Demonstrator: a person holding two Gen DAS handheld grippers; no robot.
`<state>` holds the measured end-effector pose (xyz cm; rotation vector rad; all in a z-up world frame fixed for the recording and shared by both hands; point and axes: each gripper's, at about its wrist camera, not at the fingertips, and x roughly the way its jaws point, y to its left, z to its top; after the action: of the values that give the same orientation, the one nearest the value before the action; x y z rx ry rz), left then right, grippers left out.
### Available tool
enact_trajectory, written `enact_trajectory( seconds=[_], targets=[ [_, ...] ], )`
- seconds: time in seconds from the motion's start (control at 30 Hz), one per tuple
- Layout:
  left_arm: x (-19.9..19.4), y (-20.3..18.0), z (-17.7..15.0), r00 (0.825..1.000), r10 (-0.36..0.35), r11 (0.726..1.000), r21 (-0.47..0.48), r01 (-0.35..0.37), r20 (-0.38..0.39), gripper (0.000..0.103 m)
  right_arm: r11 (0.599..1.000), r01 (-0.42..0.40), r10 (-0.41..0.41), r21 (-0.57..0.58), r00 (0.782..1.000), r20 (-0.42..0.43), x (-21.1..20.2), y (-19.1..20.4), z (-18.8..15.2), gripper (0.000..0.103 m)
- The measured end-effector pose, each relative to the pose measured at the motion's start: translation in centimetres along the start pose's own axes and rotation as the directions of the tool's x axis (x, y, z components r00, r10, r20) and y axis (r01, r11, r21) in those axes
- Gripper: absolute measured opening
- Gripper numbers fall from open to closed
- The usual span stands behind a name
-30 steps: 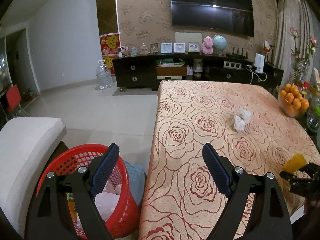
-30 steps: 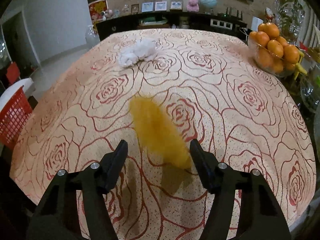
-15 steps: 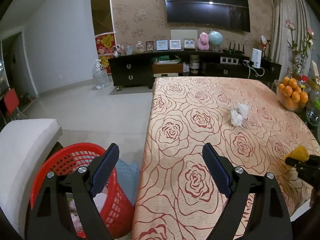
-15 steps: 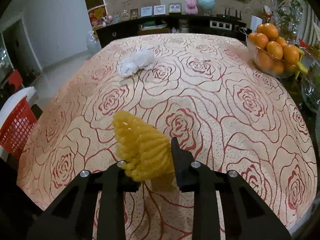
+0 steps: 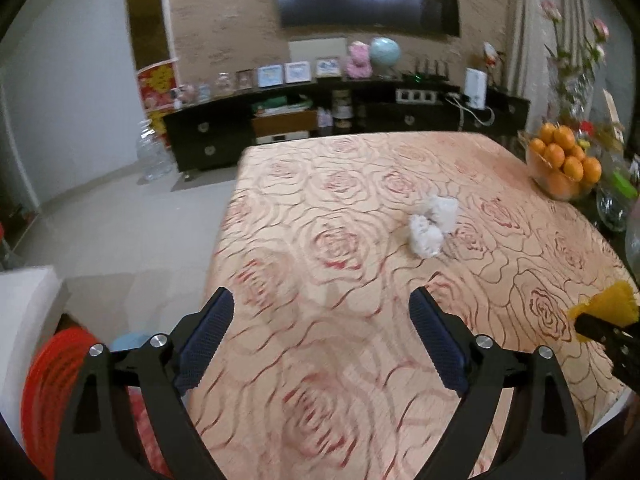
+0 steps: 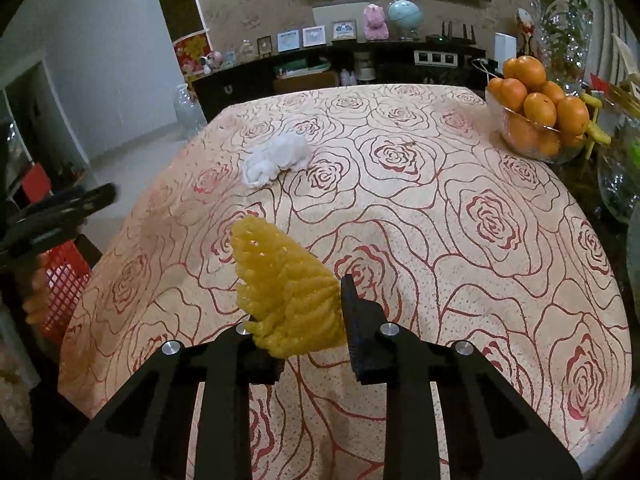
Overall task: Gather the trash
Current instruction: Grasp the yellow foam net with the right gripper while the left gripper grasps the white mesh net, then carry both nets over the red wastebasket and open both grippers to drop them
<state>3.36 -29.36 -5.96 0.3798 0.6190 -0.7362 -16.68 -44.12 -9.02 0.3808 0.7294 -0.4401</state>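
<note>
my right gripper (image 6: pixel 304 320) is clamping the yellow foam net (image 6: pixel 280 284) above the near part of the table (image 6: pixel 460 220). my left gripper (image 5: pixel 320 320) is hanging spread wide, gripping nothing. the white tissue wad (image 6: pixel 276 156) is lying mid-table; the red basket (image 5: pixel 44 392) is standing beside the table's left edge.

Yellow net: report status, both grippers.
Right gripper shut on yellow net, held above the table. Left gripper open, empty. White tissue uncollected. Red basket left, unobstructed.

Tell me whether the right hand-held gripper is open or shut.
Shut on the yellow foam net: the right hand-held gripper has its fingers pressed against both sides of it, holding it above the rose tablecloth.
</note>
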Motion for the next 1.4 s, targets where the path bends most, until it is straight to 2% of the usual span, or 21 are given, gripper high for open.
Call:
enact_trajectory(
  seconds=[0.27, 0.43, 0.6, 0.67, 0.73, 0.77, 0.8, 0.93, 1.13, 1.4],
  targets=[
    [7.4, -5.3, 3.6, 0.998, -0.061, 0.99, 0.126, 0.065, -0.033, 0.086, 1.0, 0.009, -0.009, 0.011, 1.0, 0.005, -0.3, -0.9, 0.4, 0.024],
    [11.8, -7.6, 5.3, 0.99, -0.117, 0.982, 0.138, 0.128, -0.083, 0.086, 1.0, 0.001, 0.0, 0.029, 1.0, -0.022, 0.4, -1.4, 0.3, 0.024],
    [15.1, -9.4, 5.6, 0.982, -0.136, 0.973, 0.166, 0.158, -0.134, 0.086, 0.999, -0.005, 0.007, 0.043, 0.999, -0.037, 0.8, -1.7, 0.3, 0.024],
    [16.0, -9.5, 5.6, 0.976, -0.157, 0.973, 0.148, 0.179, -0.148, 0.084, 0.999, -0.006, 0.008, 0.049, 0.999, -0.037, 0.9, -1.9, 0.3, 0.024],
    [16.5, -9.7, 5.5, 0.971, -0.178, 0.97, 0.135, 0.2, -0.158, 0.063, 0.998, -0.006, 0.008, 0.055, 0.999, -0.038, 1.0, -2.1, 0.3, 0.024],
    [16.7, -9.7, 5.4, 0.967, -0.188, 0.968, 0.132, 0.211, -0.169, 0.045, 0.998, -0.006, 0.008, 0.057, 0.999, -0.039, 1.0, -2.2, 0.3, 0.024],
    [16.9, -9.8, 5.4, 0.965, -0.195, 0.967, 0.128, 0.219, -0.178, 0.041, 0.998, -0.007, 0.009, 0.059, 0.999, -0.039, 1.0, -2.2, 0.3, 0.024],
    [16.2, -9.6, 5.1, 0.965, -0.212, 0.966, 0.118, 0.231, -0.156, 0.032, 0.998, -0.011, 0.013, 0.063, 1.0, -0.028, 0.9, -2.2, 0.3, 0.024],
    [12.9, -8.0, 4.4, 0.964, -0.234, 0.965, 0.092, 0.247, -0.13, 0.031, 0.998, -0.019, 0.019, 0.059, 1.0, -0.003, 0.5, -1.8, 0.6, 0.024],
    [6.4, -4.7, 3.2, 0.969, -0.237, 0.97, 0.047, 0.24, -0.074, 0.031, 0.998, -0.023, 0.021, 0.054, 0.999, 0.037, -0.4, -1.0, 1.2, 0.023]
  ],
)
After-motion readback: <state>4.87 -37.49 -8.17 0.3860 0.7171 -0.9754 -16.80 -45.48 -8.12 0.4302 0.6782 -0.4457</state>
